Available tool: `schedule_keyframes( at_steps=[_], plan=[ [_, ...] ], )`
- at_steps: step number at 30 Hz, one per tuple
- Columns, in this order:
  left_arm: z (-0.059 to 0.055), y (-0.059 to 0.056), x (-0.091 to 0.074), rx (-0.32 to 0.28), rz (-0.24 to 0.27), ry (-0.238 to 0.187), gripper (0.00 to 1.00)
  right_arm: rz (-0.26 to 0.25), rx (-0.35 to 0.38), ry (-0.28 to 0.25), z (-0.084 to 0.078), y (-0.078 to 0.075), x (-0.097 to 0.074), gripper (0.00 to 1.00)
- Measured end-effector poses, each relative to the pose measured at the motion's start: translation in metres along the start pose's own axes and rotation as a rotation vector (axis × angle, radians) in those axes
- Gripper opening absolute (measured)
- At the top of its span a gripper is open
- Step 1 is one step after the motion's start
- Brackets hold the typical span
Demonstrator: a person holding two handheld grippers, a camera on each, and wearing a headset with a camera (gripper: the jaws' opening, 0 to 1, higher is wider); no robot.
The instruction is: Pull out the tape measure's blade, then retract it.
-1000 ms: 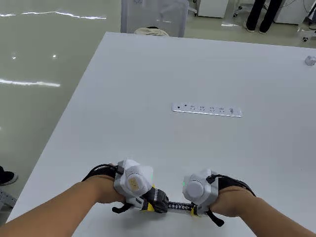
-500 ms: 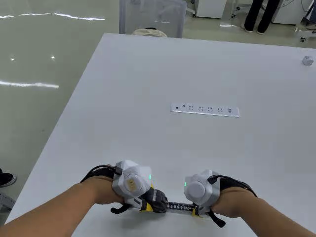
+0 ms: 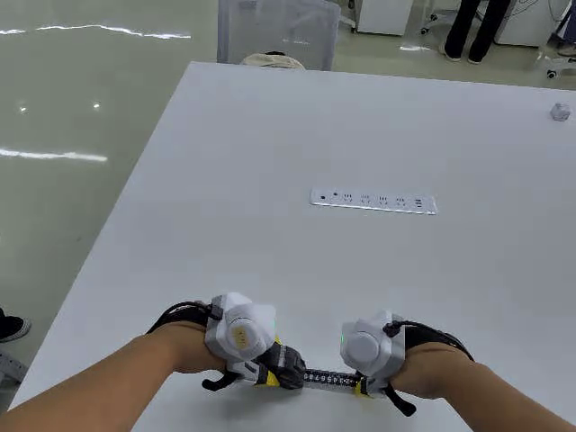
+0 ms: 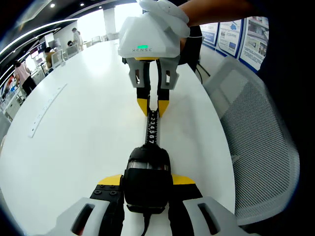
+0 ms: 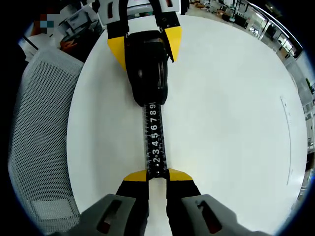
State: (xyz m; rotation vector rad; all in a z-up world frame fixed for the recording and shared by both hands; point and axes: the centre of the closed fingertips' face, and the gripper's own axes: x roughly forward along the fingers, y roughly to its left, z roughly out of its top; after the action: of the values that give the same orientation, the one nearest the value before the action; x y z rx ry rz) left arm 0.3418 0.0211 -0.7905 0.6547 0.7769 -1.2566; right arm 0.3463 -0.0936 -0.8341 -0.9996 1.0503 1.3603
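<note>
The black tape measure case (image 4: 146,177) sits between the yellow-tipped jaws of my left gripper (image 4: 146,183), which is shut on it. Its blade (image 5: 154,140), marked with numbers up to about nine, runs a short way out to my right gripper (image 5: 157,175), whose jaws are shut on the blade's end. In the head view the case (image 3: 284,367) and the blade (image 3: 326,378) lie low over the white table (image 3: 270,180) near its front edge, with the left gripper (image 3: 267,373) and the right gripper (image 3: 358,385) facing each other a hand's width apart.
A white power strip (image 3: 373,202) lies at the table's middle. A small white object (image 3: 560,112) rests at the far right. A mesh office chair (image 5: 42,128) stands beside the front edge. Another chair (image 3: 277,31) and a standing person's legs (image 3: 477,27) are beyond the far edge.
The right gripper has drawn slightly to the right, so a little more blade shows between the grippers. The left gripper and the case have stayed put.
</note>
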Motion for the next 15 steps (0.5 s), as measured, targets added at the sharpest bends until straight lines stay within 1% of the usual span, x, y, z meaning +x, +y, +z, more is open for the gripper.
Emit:
schedule_keyframes(
  at_steps=[15],
  plan=[
    [0.0002,0.0002,0.0004,-0.002,-0.002,-0.002,0.31,0.000,0.010,0.001,-0.0075,-0.0006,-0.0024,0.11]
  ],
)
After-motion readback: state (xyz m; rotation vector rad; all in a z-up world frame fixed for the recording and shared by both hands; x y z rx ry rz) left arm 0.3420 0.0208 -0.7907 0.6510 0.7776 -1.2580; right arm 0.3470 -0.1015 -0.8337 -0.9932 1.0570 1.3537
